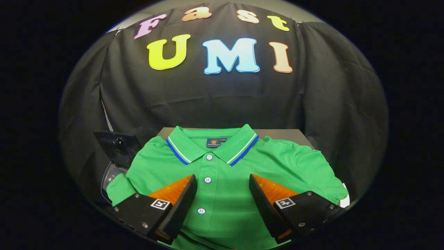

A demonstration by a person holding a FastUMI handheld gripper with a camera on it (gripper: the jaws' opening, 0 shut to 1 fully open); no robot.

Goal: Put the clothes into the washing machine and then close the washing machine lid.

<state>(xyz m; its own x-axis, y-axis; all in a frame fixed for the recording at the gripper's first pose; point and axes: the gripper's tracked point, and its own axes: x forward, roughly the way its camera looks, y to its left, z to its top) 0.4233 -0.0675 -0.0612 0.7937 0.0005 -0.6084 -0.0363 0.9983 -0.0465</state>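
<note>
So we see a bright green short-sleeved polo shirt [222, 194] with a blue-and-white striped collar lying flat, front up, on a dark tabletop [284, 133], collar away from us and the buttoned placket running straight down the middle. We have the gripper [222, 189] spread wide over the shirt's chest, its two fingers [180, 201] on either side of the placket, with the lower two white buttons in the gap between them. We can't tell if the fingertips touch the fabric; nothing is clamped. Just off the shirt's left sleeve we note a dark hinged lid [116, 144] standing tilted up, and under it a clear rounded rim [109, 177], partly hidden by the sleeve, likely the small washing machine. Black cloth [215, 100] hangs beyond the table.
</note>
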